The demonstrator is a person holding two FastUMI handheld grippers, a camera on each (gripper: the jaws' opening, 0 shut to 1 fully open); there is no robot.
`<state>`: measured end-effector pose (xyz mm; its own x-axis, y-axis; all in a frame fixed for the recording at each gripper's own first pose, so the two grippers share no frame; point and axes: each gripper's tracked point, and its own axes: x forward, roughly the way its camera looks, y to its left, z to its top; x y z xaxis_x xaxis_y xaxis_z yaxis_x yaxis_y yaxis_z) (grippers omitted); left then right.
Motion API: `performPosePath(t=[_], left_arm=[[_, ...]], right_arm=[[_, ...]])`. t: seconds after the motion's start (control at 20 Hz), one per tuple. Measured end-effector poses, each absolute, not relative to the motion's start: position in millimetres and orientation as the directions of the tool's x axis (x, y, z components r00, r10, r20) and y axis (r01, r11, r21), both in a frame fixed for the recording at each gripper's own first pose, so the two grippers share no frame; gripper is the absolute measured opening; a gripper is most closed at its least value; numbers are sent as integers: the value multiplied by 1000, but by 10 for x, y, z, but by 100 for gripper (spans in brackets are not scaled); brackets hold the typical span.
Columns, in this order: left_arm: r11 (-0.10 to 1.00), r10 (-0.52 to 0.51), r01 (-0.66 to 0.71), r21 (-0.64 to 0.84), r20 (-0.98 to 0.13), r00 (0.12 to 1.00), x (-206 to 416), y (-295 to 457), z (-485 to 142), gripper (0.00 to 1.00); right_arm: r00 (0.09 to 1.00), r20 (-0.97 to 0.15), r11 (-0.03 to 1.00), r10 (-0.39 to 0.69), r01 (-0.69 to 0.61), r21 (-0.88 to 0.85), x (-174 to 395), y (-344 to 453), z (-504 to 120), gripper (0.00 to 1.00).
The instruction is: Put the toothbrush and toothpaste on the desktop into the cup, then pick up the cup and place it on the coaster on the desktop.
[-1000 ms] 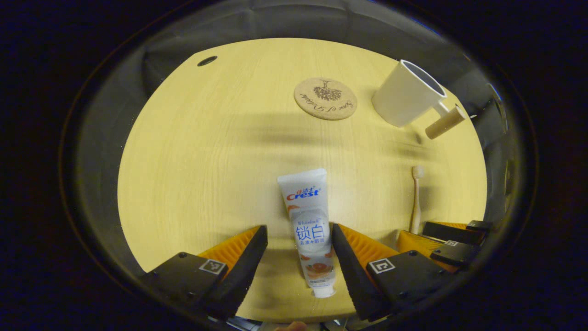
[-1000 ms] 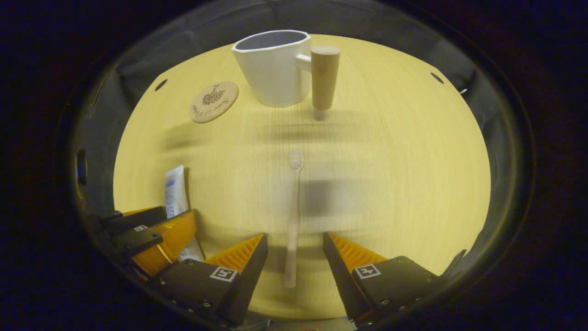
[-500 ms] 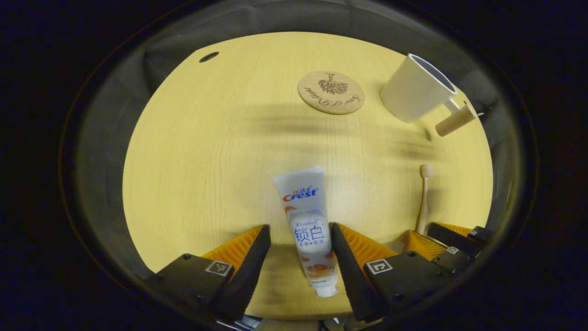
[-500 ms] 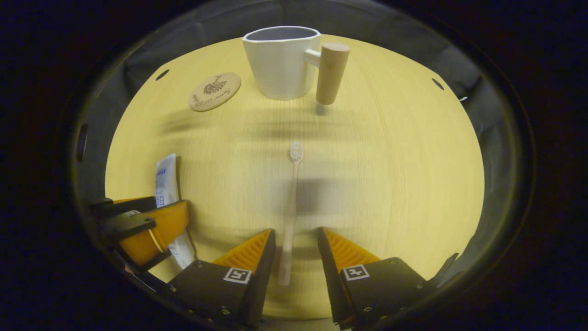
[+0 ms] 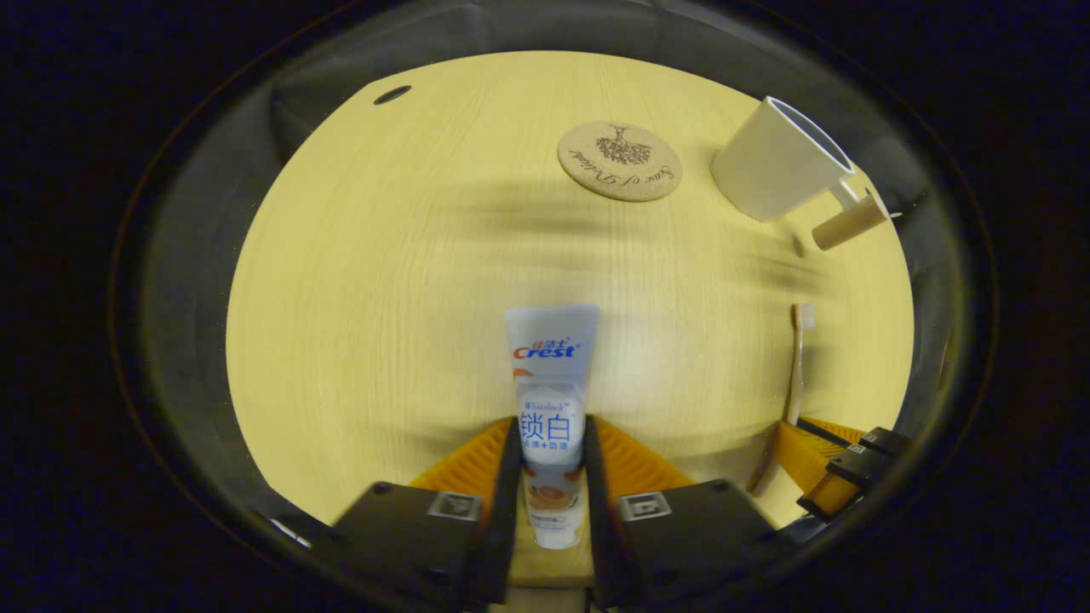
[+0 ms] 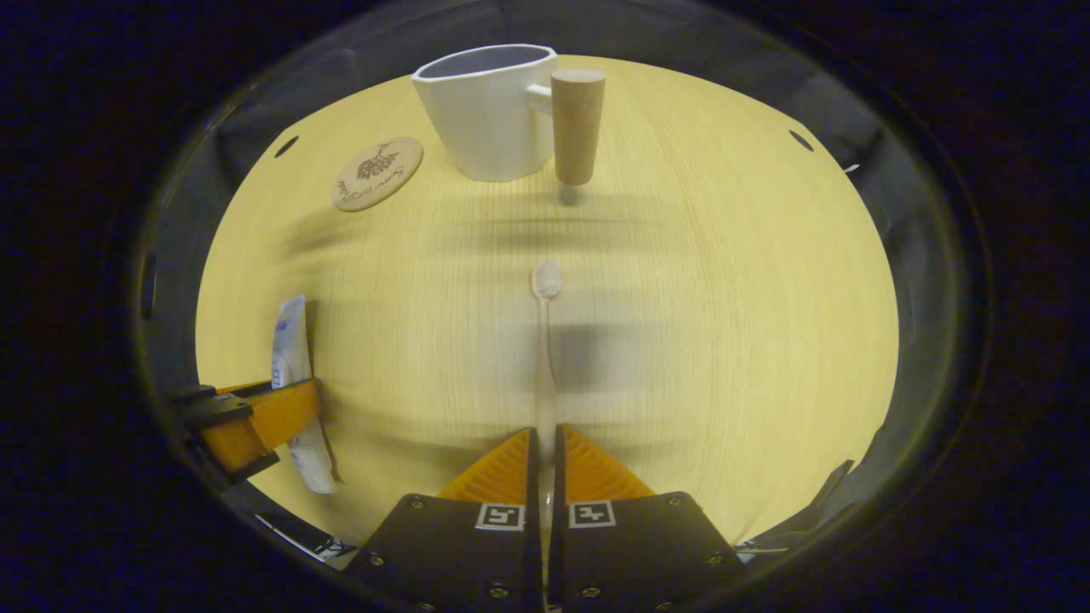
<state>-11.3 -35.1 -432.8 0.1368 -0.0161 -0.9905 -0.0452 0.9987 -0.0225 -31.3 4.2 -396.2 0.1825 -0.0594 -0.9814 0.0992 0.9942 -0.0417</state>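
Observation:
A white toothpaste tube [image 5: 549, 400] lies on the wooden desktop [image 5: 400, 281], cap toward the camera, with my left gripper [image 5: 551, 438] shut on its lower half. My right gripper [image 6: 545, 447] is shut on the handle of a pale toothbrush [image 6: 545, 340], whose bristle head points toward the cup. The white cup [image 6: 485, 111] with a wooden peg handle [image 6: 576, 123] stands upright at the far side. Left of the cup lies a round cork coaster [image 6: 377, 173]. In the left gripper view the coaster [image 5: 619, 160], cup [image 5: 779, 174] and toothbrush [image 5: 797, 358] lie ahead and to the right.
The right gripper [image 5: 830, 464] shows at the lower right of the left gripper view, and the left gripper [image 6: 255, 421] with the tube [image 6: 294, 383] at the lower left of the right gripper view. Small cable holes [image 6: 800, 140] sit near the desktop's far corners. Dark cloth surrounds the table.
Both grippers have gone from open to shut: the left on the toothpaste tube, the right on the toothbrush handle. Both objects still rest on the desktop.

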Motion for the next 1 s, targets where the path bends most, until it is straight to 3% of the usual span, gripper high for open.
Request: performPosePath(t=[0.05,0.15,0.3,0.55,0.65,0.8,1.0], left_arm=[[997,-26,-62,-34,-991,133,-121,-350,-4300,29],[997,-35,-69,-43,-992,123,-161,-352,-4314,29],[994,-50,-87,-61,-991,126,-180,-350,-4272,37],[996,-52,-66,-65,-981,187,-49,-345,-4073,29],[997,-51,-52,-63,-976,213,35,-371,-3986,29],[998,-48,-26,-56,-969,241,92,-384,-3897,37],[999,-45,-16,-51,-966,253,126,-392,-3837,33]], right_arm=[[180,-982,994,-55,102,-37,-315,48,-3966,4],[189,-980,994,-60,104,-41,-305,30,-3955,4],[226,-973,993,-51,118,-25,-264,28,-3830,5],[325,-944,986,-52,168,3,-112,-78,-3442,4],[363,-930,983,-51,180,17,-19,-115,-3275,4],[427,-903,980,-46,196,42,125,-132,-3036,4],[519,-854,978,-32,192,80,499,-111,-2637,4]])
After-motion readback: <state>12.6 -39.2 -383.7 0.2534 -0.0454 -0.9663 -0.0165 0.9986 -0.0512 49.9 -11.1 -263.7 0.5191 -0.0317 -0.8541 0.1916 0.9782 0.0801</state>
